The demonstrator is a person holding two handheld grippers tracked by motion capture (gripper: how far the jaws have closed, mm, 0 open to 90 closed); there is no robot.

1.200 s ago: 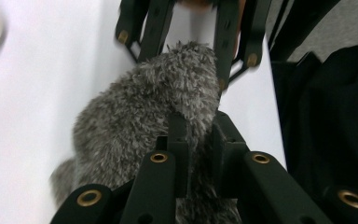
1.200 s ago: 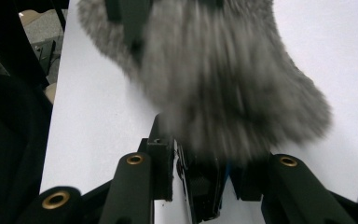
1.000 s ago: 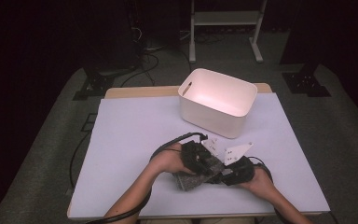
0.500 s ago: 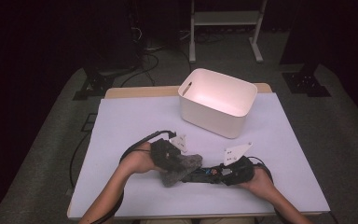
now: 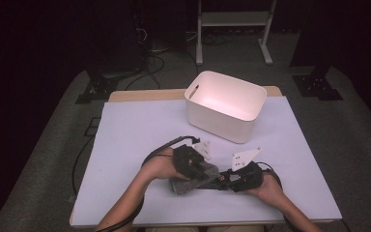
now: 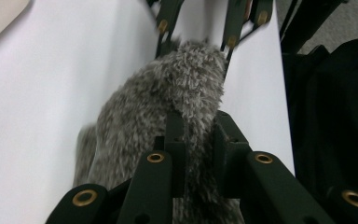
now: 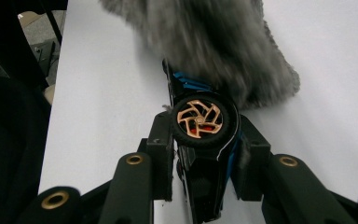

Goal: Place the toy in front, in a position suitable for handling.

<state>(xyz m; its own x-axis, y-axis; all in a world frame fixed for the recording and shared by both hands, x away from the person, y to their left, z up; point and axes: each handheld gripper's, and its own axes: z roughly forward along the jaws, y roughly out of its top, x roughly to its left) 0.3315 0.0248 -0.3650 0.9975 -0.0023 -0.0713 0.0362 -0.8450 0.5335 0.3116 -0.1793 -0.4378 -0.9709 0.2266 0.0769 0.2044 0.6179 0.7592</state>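
A grey fuzzy cloth (image 5: 186,184) lies on the white table near the front edge, bunched over one end of a black and blue toy car (image 5: 216,181). My left gripper (image 5: 206,173) is shut on the cloth; its jaws pinch a fold of grey fur (image 6: 168,93) in the left gripper view. My right gripper (image 5: 223,180) is shut on the toy car (image 7: 205,186), with a copper-spoked wheel (image 7: 198,119) standing up between the jaws. The cloth (image 7: 214,42) covers the car's far end. The right gripper's jaws (image 6: 196,28) show beyond the cloth in the left gripper view.
A white plastic bin (image 5: 224,104) stands open at the back right of the table (image 5: 135,140). Cables trail from both grippers. Dark stands and floor cables sit beyond the table's far edge.
My left hand swung left with the cloth half a second ago and has come back right against the car. The right hand kept still with the car.
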